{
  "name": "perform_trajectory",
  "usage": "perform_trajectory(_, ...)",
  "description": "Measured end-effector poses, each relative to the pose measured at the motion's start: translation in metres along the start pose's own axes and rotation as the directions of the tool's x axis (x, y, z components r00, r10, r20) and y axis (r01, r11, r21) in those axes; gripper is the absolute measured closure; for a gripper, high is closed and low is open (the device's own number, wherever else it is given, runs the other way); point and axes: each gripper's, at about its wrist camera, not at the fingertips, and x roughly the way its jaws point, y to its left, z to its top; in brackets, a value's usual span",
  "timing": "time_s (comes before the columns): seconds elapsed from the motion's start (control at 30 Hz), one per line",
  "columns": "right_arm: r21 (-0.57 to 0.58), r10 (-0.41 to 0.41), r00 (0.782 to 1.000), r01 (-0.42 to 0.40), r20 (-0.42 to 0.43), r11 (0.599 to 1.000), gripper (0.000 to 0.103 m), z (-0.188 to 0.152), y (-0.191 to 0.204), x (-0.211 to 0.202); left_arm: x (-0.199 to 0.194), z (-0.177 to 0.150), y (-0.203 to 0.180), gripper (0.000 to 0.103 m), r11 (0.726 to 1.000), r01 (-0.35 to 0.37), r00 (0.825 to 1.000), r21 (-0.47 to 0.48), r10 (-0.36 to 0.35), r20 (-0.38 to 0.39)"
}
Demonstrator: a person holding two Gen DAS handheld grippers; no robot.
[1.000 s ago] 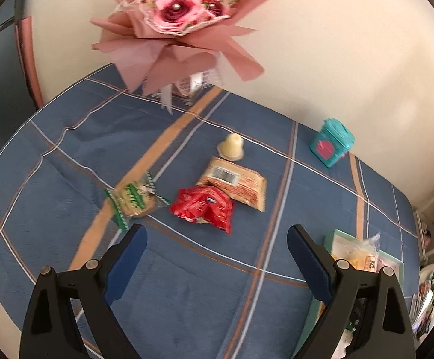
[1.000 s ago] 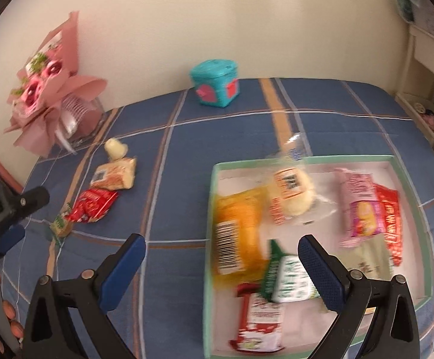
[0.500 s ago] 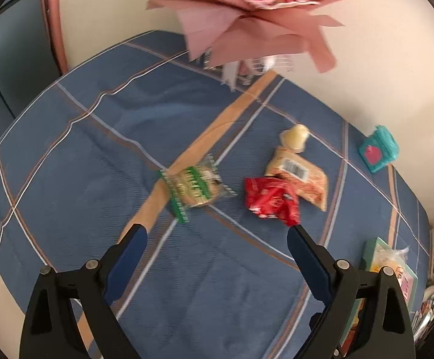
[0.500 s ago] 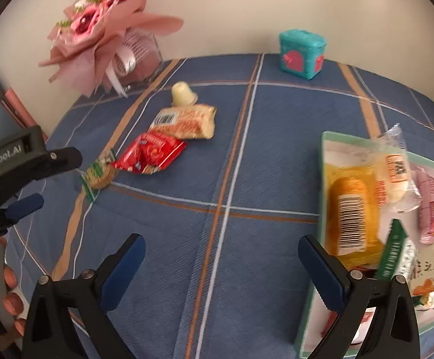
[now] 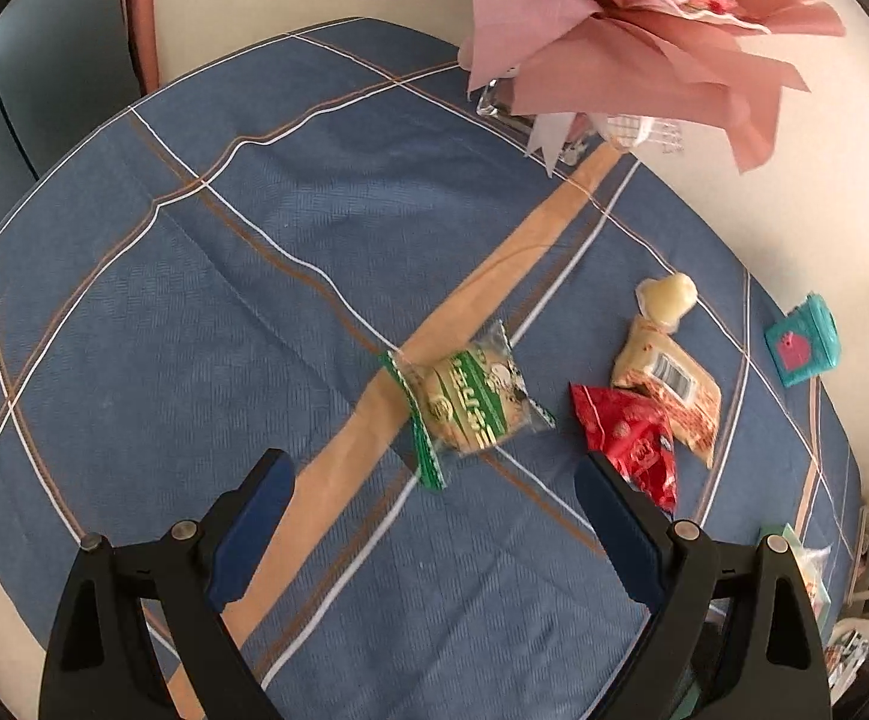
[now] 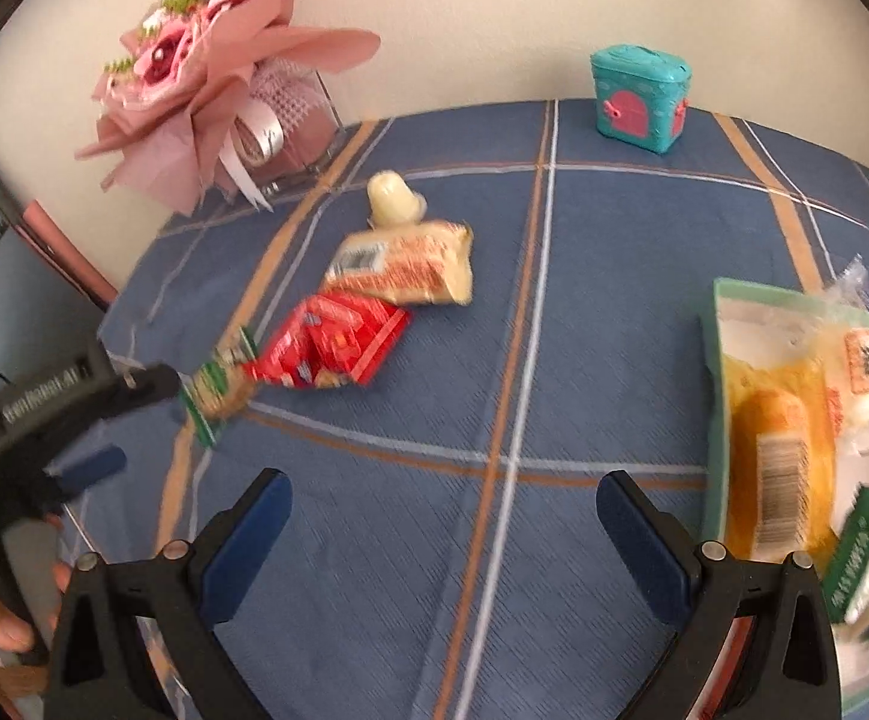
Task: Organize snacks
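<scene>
Soft, even daylight fills both views, with only faint shadows. The pale wall (image 5: pixel 824 192) looks washed out. Fisheye bending curves the tablecloth (image 6: pixel 554 312) stripes, dark corners vignette, and motion blur smears the red packet (image 6: pixel 332 348).

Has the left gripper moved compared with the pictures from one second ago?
Yes. The left gripper, open and empty, has moved toward the green snack packet, which earlier lay further up-left of the jaws and now sits just ahead between them.

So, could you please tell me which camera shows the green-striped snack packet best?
The left wrist view: the green-striped snack packet lies sharp and whole ahead of the open left tool. The right wrist view shows it blurred, partly hidden.
</scene>
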Motion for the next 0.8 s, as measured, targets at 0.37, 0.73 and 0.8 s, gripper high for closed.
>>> perform_trajectory(0.37,0.132,0.099,0.995,-0.095,-0.022,0.987,0.001,0.033,0.010,0.046,0.026,0.023,-0.002,0.008,1.000,0.021,1.000,-0.021,-0.021,-0.005)
perform_trajectory(0.73,0.162,0.135,0.988,-0.123,-0.068,0.979,0.019,0.046,0.030,0.084,0.055,0.032,0.000,0.015,0.999,0.030,0.999,-0.039,-0.032,-0.044)
perform_trajectory(0.8,0.165,0.142,0.987,-0.128,-0.076,0.978,0.024,0.046,0.031,0.090,0.060,0.033,0.001,0.015,0.999,0.031,0.998,-0.042,-0.033,-0.051)
